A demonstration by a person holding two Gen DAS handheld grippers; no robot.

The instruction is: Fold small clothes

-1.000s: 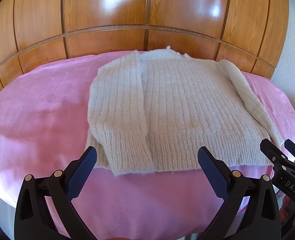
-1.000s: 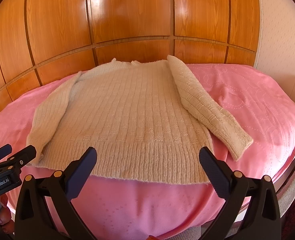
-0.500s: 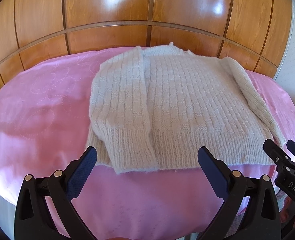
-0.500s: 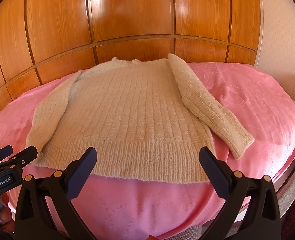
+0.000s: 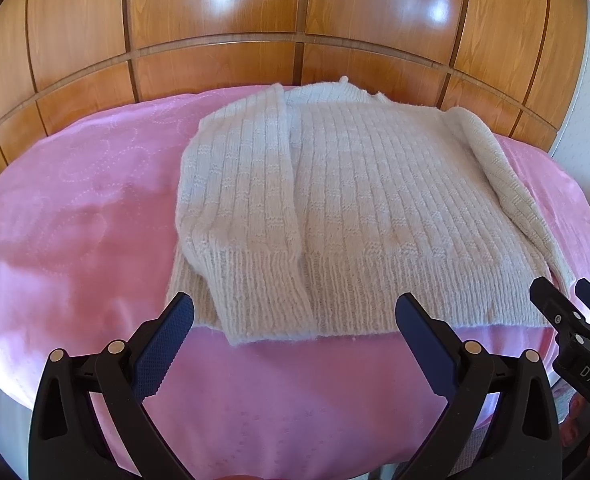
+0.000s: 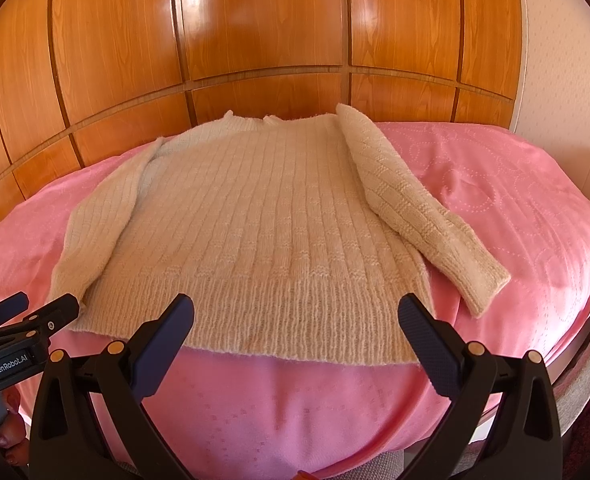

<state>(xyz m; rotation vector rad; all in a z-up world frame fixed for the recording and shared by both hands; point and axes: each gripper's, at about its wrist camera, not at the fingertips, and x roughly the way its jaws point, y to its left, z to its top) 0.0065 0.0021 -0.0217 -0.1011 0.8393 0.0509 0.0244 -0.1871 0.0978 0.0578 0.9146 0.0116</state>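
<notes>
A: Cream ribbed knit sweater (image 5: 375, 216) lies flat on the pink quilted bedspread (image 5: 75, 208), hem toward the near edge, collar toward the far edge by the glossy orange-brown wood panel wall (image 5: 215, 20).

B: Sleeves?

A: One sleeve (image 5: 247, 208) is folded in over the body on the left side, its ribbed cuff reaching past the hem. The other sleeve (image 6: 411, 204) lies out on the right side, angled toward the near right edge of the bedspread, cuff resting on pink cloth.

B: Left gripper (image 5: 293, 336)?

A: Black frame, blue pads, fingers spread wide, nothing between them. Sits above the near edge of the bedspread, just short of the hem; not touching the knit as far as I can tell.

B: Right gripper (image 6: 295, 336)?

A: Same build, fingers wide apart, empty. It faces the hem's middle and right part from the near edge. Each gripper shows in the other's view: the right one at the lower right corner, the left one at the lower left, marked "GenRobot.AI".

B: Person?

A: Only fingertips (image 6: 9, 432) under the left gripper's handle, lower left of the right wrist view.
</notes>
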